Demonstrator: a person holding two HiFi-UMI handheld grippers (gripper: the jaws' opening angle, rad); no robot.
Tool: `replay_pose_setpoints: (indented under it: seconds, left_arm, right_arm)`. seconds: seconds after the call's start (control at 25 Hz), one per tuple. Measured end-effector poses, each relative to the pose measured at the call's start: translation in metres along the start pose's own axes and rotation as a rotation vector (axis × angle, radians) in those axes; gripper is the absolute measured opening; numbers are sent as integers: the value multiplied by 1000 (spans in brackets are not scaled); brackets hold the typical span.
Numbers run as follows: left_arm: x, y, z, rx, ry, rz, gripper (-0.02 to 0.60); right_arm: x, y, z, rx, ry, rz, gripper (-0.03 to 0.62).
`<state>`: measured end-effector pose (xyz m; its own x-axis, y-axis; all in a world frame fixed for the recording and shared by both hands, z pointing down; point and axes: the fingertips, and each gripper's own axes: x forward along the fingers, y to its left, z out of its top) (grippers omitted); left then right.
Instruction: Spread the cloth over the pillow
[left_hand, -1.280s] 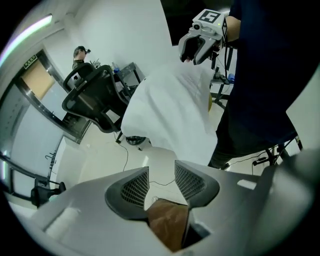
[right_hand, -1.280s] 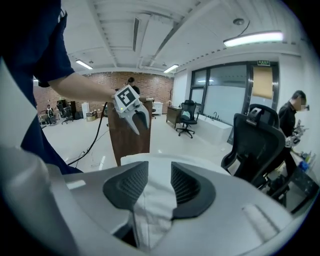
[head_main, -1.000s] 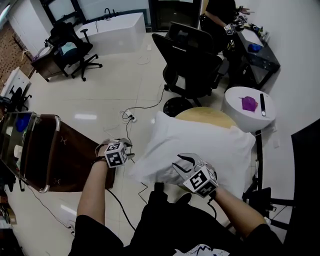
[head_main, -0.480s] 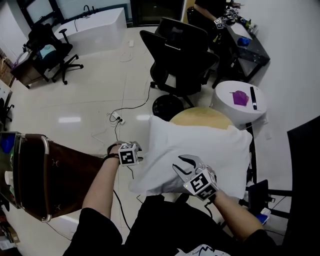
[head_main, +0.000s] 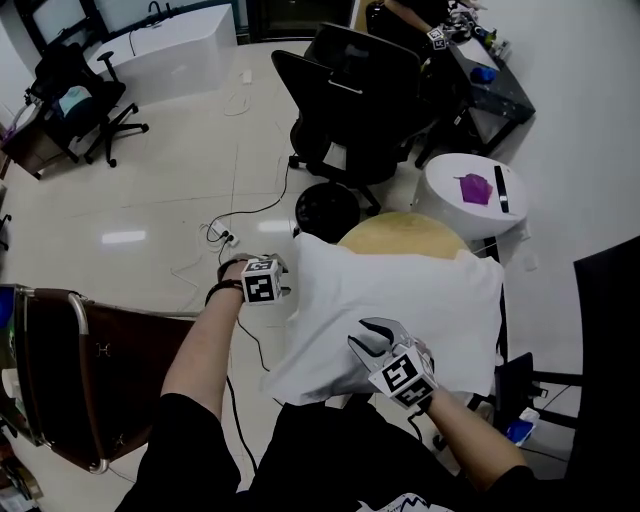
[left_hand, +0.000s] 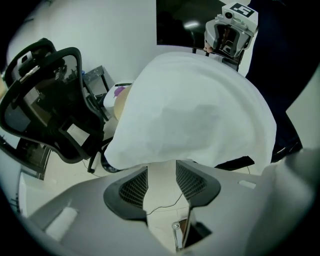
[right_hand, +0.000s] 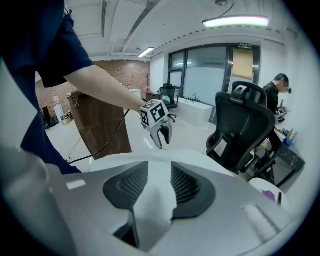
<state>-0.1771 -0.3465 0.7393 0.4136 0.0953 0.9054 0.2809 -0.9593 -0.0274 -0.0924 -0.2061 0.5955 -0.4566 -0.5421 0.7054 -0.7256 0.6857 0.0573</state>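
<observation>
Cloth (head_main: 330, 360) white, lying over the pillow (head_main: 470, 290). Both are white, and the line between them cannot be made out. The pair sits on a round tan table (head_main: 400, 232), near edge overhanging toward the person. The near left corner hangs as a thin flap.

Left gripper (left_hand: 161, 175) at the pillow's left side, pointing steeply down. Its fingers are spread and have just been opening. Nothing between them: bare floor and a thin cable show through the gap. The cloth's lower edge hangs just past the fingertips, not touching the pads.

Right gripper (right_hand: 159, 182) at the near edge of the pillow, angled down across it. White fabric fills the gap between its fingers from tips to base, touching both pads. It is pinching a fold of cloth.

The two grippers face each other across the pillow, each visible in the other's view.

Surroundings: black office chair (head_main: 365, 90) beyond the table. A white round stand (head_main: 445, 205) is at the far right, with a purple item (head_main: 474, 188) on top. A brown bag (head_main: 120, 360) stands on the floor at left.
</observation>
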Motion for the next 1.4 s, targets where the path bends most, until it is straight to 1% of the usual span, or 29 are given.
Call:
replay_pose_setpoints:
  seconds: [0.12, 0.28, 0.36, 0.48, 0.52, 0.56, 0.76, 0.88, 0.92, 0.96, 1.0, 1.04, 1.08, 1.12, 1.2, 1.24, 1.4]
  left_arm:
    - [13, 0, 15, 31, -36, -36, 169]
    - [25, -2, 24, 49, -62, -55, 164]
    - [29, -4, 25, 63, -65, -59, 128]
    - [34, -6, 25, 86, -62, -56, 33]
    - [34, -6, 24, 91, -63, -54, 10]
    - [35, -6, 24, 94, -64, -50, 1]
    - [36, -5, 22, 100, -55, -44, 6]
    - [31, -1, 21, 79, -65, -24, 10]
    - [29, 2, 22, 68, -70, -14, 31]
    - [28, 4, 22, 60, -74, -8, 86]
    - [28, 6, 23, 60, -74, -7, 125]
    - [28, 6, 24, 67, -72, -11, 133]
    - [29, 5, 25, 81, -67, -19, 130]
    - [30, 3, 27, 99, -62, -27, 103]
    - [32, 0, 30, 133, -54, -35, 30]
    - [33, -2, 31, 140, -52, -35, 5]
    - [35, -4, 27, 139, -40, -42, 5]
  right_arm:
    - [3, -1, -2, 18, 6, -3, 153]
    - [5, -3, -1, 31, 8, -14, 153]
    - [6, -4, -3, 33, 10, -17, 153]
    - [7, -5, -7, 44, 15, -20, 153]
    - [7, -5, -8, 47, 17, -21, 153]
    - [7, -5, -9, 49, 19, -23, 153]
    - [9, -6, -12, 54, 21, -21, 153]
    - [10, -4, -12, 50, 22, -17, 153]
    - [10, -3, -13, 49, 22, -16, 153]
    - [11, -2, -13, 50, 22, -14, 153]
    - [11, -2, -13, 52, 21, -12, 153]
    - [11, -1, -14, 53, 22, -11, 153]
    - [11, -1, -14, 53, 23, -12, 153]
    - [11, -1, -14, 53, 25, -15, 153]
    - [11, -2, -14, 56, 25, -20, 153]
    - [11, -3, -14, 58, 26, -21, 153]
    - [11, -2, -17, 61, 34, -21, 153]
